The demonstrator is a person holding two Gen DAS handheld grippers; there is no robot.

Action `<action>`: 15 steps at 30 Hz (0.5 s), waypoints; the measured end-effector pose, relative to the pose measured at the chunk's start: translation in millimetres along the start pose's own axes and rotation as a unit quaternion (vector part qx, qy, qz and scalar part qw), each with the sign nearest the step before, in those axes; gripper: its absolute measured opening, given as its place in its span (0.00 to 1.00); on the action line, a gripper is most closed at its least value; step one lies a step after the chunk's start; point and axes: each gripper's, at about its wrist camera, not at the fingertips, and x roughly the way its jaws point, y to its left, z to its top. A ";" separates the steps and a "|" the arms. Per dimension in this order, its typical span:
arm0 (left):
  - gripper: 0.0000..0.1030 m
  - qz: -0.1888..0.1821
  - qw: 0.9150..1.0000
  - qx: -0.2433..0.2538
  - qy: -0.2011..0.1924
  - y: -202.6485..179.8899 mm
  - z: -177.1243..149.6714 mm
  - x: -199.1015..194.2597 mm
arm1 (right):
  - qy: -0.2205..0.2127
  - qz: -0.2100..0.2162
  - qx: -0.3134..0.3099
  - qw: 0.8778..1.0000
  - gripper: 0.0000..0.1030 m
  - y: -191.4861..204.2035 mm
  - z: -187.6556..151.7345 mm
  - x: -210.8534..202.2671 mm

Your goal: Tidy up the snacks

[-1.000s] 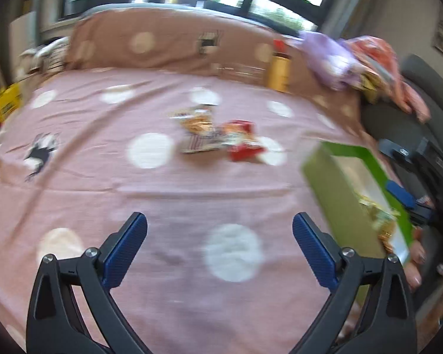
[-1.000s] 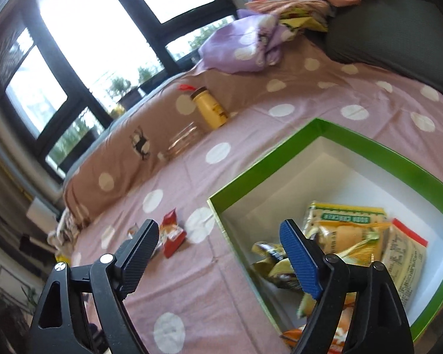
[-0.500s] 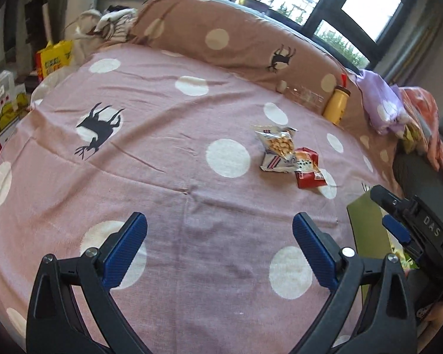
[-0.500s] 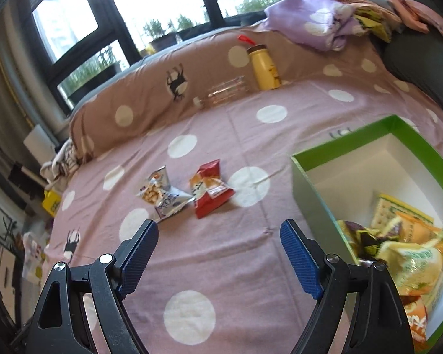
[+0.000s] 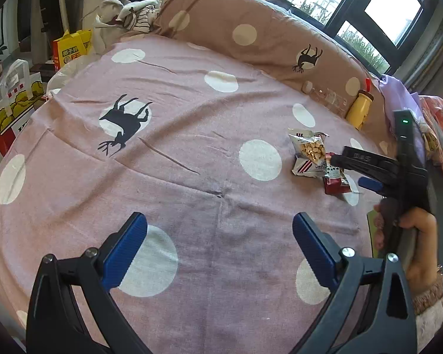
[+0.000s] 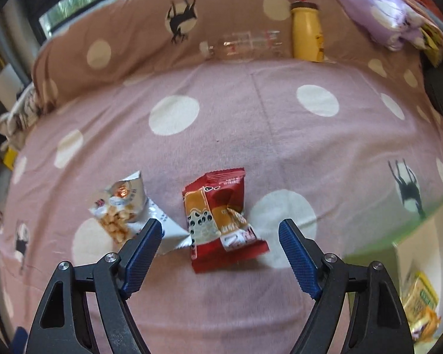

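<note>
A red snack packet (image 6: 221,218) lies on the pink polka-dot bedspread, just ahead of my open, empty right gripper (image 6: 221,247). A white packet of nuts (image 6: 127,206) lies to its left, partly behind my left finger. The green box (image 6: 422,230) with several snack packets (image 6: 419,306) inside is at the right edge. In the left wrist view my left gripper (image 5: 218,247) is open and empty over bare bedspread. Both packets (image 5: 310,153) lie far right there, with the right gripper (image 5: 369,171) over the red one (image 5: 336,184).
A yellow bottle (image 6: 305,32) and a clear plastic bottle (image 6: 245,44) rest against the brown pillow at the back. Purple and orange clothes (image 6: 378,8) are piled back right. Bags (image 5: 11,109) stand beside the bed's left edge.
My right gripper has swung left away from the green box and down close to the red packet. The left gripper has turned left, so the packets sit farther right in its view.
</note>
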 end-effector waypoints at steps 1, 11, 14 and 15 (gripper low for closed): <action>0.96 -0.001 1.000 0.000 0.002 0.4 0.4 0.5 | 0.006 -0.012 -0.007 1.000 0.81 2.4 1.8 7.7; 0.96 0.007 1.000 0.015 0.006 -4.1 -1.2 2.0 | 0.002 -0.028 -0.008 1.000 0.53 -5.3 -14.7 23.9; 0.96 0.006 1.000 0.016 0.008 -5.4 -1.7 2.2 | 0.021 -0.009 0.006 1.000 0.51 -8.0 -19.8 12.8; 0.96 0.007 1.000 0.016 0.009 -5.3 -1.9 2.3 | 0.020 0.001 0.009 1.000 0.51 -8.5 -21.6 8.6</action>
